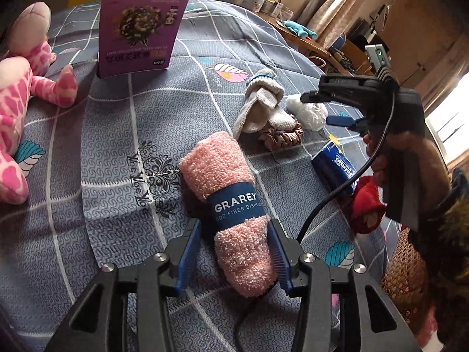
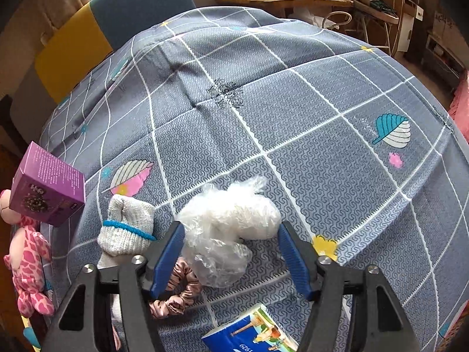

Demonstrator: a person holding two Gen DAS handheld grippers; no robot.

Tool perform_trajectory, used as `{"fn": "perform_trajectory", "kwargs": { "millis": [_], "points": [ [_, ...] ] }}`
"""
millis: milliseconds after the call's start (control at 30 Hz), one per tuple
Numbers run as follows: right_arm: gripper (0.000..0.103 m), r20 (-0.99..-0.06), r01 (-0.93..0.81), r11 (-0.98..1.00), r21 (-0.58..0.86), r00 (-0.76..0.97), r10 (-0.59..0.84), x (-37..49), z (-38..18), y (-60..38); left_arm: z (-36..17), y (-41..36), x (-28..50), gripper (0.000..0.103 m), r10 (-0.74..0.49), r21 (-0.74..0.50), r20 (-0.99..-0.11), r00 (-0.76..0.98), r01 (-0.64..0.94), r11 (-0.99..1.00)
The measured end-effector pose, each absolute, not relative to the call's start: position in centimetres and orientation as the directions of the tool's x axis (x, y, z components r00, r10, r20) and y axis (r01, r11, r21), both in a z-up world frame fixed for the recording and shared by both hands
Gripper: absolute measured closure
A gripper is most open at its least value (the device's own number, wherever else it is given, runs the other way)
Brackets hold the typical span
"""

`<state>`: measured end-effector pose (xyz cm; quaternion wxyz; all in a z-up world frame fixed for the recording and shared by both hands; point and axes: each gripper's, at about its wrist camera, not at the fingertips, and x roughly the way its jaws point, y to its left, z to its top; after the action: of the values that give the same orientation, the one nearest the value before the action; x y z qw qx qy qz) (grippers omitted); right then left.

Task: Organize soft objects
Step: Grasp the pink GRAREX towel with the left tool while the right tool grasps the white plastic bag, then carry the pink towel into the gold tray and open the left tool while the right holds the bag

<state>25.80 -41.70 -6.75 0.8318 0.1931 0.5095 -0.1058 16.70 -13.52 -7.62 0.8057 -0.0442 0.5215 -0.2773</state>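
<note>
Left gripper (image 1: 234, 252) jaws apart, straddling the rolled pink fleece dishcloth (image 1: 227, 205). Right gripper (image 2: 231, 259) apart around the crumpled clear plastic bag (image 2: 231, 220). Grey checked bedspread (image 2: 293, 102) beyond lies open to its far edge.

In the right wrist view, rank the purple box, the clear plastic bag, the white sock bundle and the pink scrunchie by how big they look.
1. clear plastic bag
2. purple box
3. white sock bundle, close to the box, unsure
4. pink scrunchie, partly hidden by the gripper finger

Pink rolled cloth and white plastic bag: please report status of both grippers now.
Left gripper open, straddling the pink rolled cloth. Right gripper open around the white plastic bag. Scrunchie beside the bag.
</note>
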Motion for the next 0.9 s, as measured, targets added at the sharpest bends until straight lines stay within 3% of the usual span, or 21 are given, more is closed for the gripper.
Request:
{"fn": "perform_trajectory", "kwargs": {
  "millis": [100, 167, 200, 467, 900],
  "points": [
    [0.06, -0.888, 0.332, 0.924, 0.191, 0.46, 0.018, 25.9, -6.8, -41.2, -7.8, -13.8, 17.0, 0.055, -0.497, -0.364, -0.815, 0.297, 0.403, 0.84],
    [0.067, -0.89, 0.323, 0.927, 0.19, 0.454, 0.024, 26.0, -7.0, -41.0, -7.9, -14.3, 16.9, 0.067, -0.504, -0.367, -0.815, 0.286, 0.418, 0.831],
    [0.082, -0.894, 0.317, 0.929, 0.193, 0.447, 0.033, 26.2, -7.2, -41.0, -7.8, -14.5, 16.8, 0.068, -0.51, -0.365, -0.81, 0.289, 0.431, 0.825],
    [0.081, -0.908, 0.284, 0.947, 0.148, 0.418, 0.017, 26.6, -8.1, -40.6, -6.8, -13.1, 16.0, 0.072, -0.527, -0.38, -0.783, 0.331, 0.416, 0.826],
    [0.078, -0.901, 0.199, 0.978, 0.055, 0.432, -0.037, 26.3, -8.6, -39.2, 0.0, -6.4, 12.4, 0.072, -0.485, -0.329, -0.706, 0.516, 0.368, 0.87]
  ]
}}
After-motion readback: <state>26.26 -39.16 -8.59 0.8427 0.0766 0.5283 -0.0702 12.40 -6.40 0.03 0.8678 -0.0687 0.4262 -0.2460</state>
